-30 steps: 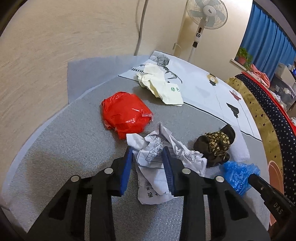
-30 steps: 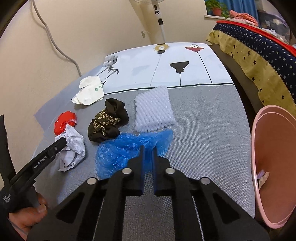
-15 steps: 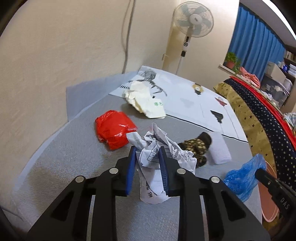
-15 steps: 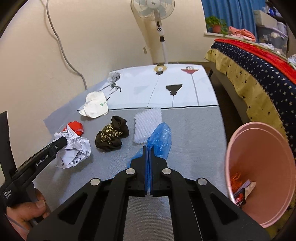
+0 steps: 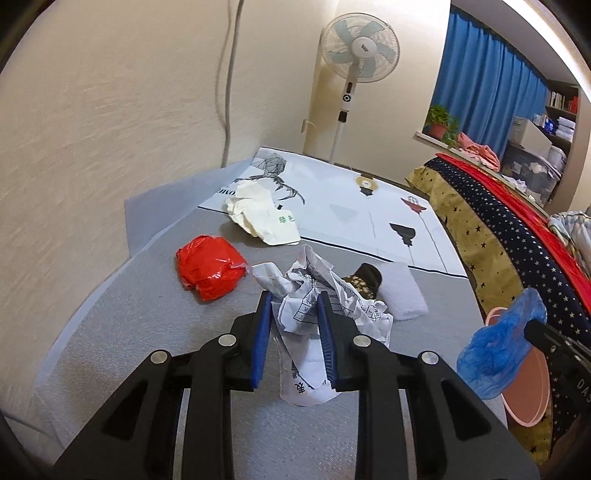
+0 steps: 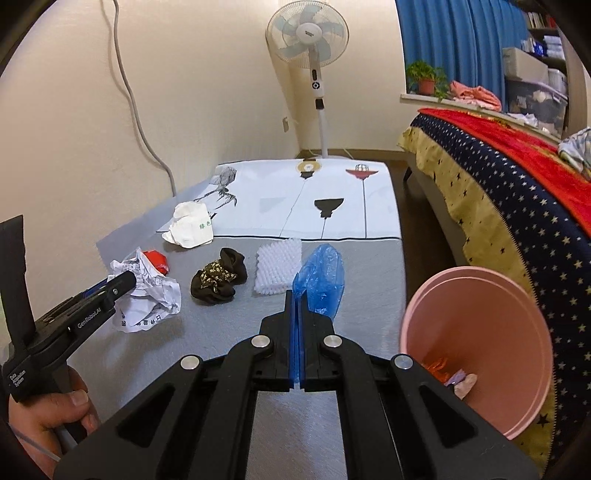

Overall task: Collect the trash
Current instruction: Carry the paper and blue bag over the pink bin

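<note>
Trash scraps (image 6: 448,373) lie at the bottom of pink bin (image 6: 517,332).

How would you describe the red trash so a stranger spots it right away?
Start at the cream wall with the hanging cable, then look down to the grey mat beside it. The red plastic bag lies there, crumpled and glossy, the only red piece among the scraps.

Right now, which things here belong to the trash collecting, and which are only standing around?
For the job: crumpled paper in the left gripper, blue plastic bag in the right gripper, red bag, white bag, dark cloth, white foam pad, pink bin.

Just there: fan, bed, potted plant.
</note>
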Action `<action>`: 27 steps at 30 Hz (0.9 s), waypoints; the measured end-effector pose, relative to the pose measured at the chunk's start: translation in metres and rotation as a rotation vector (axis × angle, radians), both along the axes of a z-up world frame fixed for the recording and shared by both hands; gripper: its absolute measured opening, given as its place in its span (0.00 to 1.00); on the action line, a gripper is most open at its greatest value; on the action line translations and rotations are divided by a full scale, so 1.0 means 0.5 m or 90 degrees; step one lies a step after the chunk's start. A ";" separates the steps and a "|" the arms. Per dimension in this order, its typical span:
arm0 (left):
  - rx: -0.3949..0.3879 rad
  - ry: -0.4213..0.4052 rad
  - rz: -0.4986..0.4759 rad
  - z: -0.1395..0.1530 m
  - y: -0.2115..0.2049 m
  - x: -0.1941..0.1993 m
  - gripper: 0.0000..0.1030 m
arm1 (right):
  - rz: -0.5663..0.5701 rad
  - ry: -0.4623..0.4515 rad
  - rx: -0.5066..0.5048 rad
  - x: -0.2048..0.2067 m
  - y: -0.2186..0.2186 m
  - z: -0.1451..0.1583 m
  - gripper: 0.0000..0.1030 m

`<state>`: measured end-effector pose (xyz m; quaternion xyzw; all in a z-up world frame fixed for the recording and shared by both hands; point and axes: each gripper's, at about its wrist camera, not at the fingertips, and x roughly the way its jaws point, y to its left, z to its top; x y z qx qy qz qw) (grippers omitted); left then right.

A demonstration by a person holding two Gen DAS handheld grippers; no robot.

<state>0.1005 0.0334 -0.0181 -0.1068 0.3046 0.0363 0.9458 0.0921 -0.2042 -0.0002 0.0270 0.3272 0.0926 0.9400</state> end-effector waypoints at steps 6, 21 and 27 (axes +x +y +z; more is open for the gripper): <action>0.009 -0.005 -0.015 0.006 -0.016 -0.009 0.24 | -0.010 -0.016 0.001 -0.022 -0.021 0.023 0.01; 0.011 -0.012 -0.047 0.011 -0.059 -0.014 0.24 | -0.047 -0.031 -0.014 -0.039 -0.069 0.048 0.01; 0.009 -0.014 -0.063 0.014 -0.086 -0.007 0.24 | -0.072 -0.028 -0.031 -0.036 -0.090 0.048 0.01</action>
